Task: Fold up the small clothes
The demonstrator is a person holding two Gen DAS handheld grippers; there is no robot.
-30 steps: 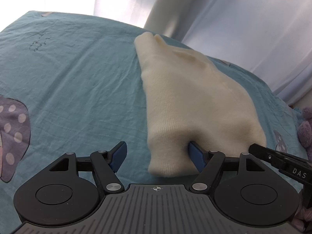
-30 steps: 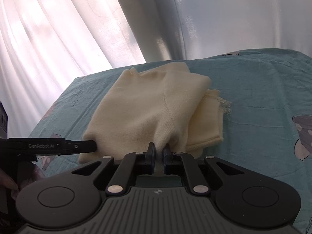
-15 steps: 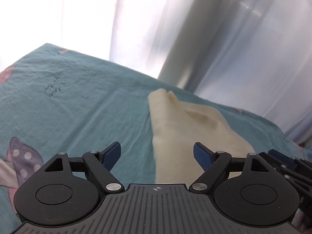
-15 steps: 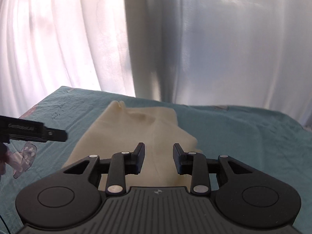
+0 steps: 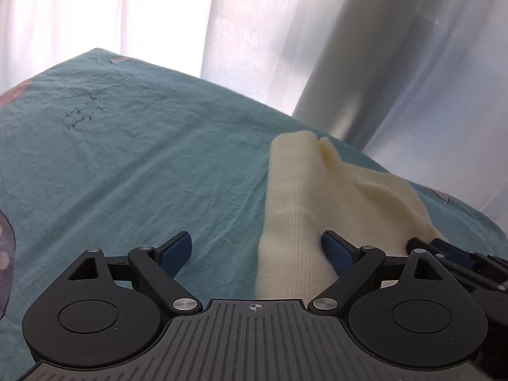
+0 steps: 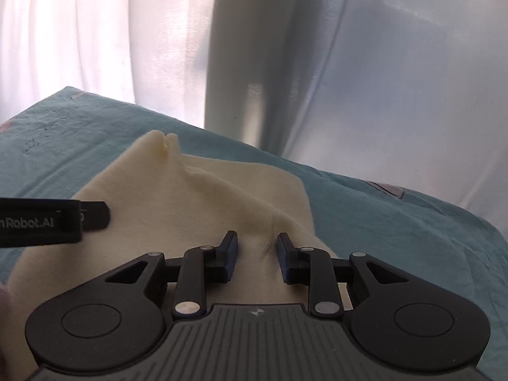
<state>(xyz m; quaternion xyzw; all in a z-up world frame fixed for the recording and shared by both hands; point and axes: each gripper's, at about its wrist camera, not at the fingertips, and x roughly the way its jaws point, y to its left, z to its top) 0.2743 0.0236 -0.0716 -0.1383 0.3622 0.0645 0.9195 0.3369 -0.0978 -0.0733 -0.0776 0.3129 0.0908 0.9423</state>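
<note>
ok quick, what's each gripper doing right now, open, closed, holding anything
Left gripper: open wide, holding nothing, over the near edge of the cream knit garment.
Right gripper: open, holding nothing, above the same garment.

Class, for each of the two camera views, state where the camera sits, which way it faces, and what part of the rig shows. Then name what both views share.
Left wrist view: sits on the left tongs, open, facing forward over the wrinkled teal bedsheet toward white curtains; the right tongs' tip shows at the right edge.
Right wrist view: sits on the right tongs, open, facing the curtains; the left tongs' black finger enters from the left.
Shared: the cream knitted folded garment on the bedsheet.
</note>
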